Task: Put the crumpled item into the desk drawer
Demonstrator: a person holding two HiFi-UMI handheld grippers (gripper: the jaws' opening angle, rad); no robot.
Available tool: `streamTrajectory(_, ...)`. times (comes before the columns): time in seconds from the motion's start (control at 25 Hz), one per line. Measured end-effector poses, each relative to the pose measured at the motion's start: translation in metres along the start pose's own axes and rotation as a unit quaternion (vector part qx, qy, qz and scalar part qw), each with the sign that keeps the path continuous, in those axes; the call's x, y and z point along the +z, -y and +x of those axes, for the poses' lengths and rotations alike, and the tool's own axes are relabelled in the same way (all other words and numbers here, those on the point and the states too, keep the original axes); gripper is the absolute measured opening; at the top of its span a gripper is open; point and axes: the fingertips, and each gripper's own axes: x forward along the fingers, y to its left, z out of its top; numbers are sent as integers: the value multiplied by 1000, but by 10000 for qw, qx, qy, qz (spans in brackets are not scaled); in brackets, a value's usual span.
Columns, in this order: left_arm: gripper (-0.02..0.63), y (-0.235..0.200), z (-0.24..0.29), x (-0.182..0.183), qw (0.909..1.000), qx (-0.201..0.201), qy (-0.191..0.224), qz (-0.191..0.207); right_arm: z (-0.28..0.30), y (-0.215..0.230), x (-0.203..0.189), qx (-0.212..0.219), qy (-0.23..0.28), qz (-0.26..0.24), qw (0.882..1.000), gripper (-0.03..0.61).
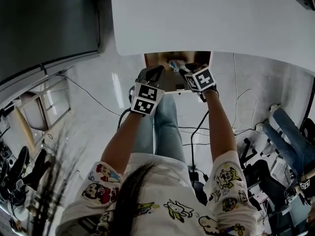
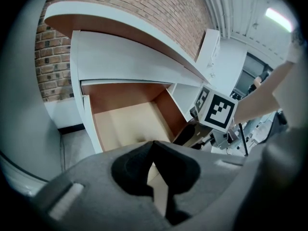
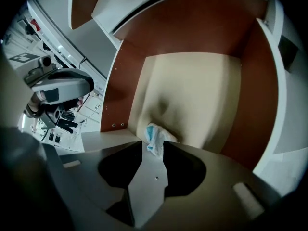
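Over open drawer (image 3: pixel 192 90): right hand-held gripper (image 3: pixel 155 147) spread, crumpled item (image 3: pixel 156 134) unpinched at tips; left hand-held gripper (image 2: pixel 153 144) pressed together, empty. Deposit judged nearly complete.

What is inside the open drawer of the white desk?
One crumpled white-and-blue item shows in the brown-walled drawer, near its front, at the right gripper's open fingers. Nothing else shows on the beige floor. The gripper's body covers the item's lower part and the drawer's front strip.

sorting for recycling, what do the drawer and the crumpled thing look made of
Drawer: probably laminated board, matte; flat pale beige bottom, reddish-brown inner walls, white outer edges.
Crumpled thing: thin, soft sheet, white and light blue, tightly creased; tissue, thin plastic or cloth, can't tell which.
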Motion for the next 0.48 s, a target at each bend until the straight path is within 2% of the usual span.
streamTrajectory(0.24, 0, 12, -32, 10, 9998, 65, 168, 12, -31, -22, -6, -117, 161, -60, 9998, 144)
streamTrajectory(0.48, 0, -4, -33, 54, 9996, 47, 281, -30, -66, -14, 36, -189, 405, -35, 9990, 144)
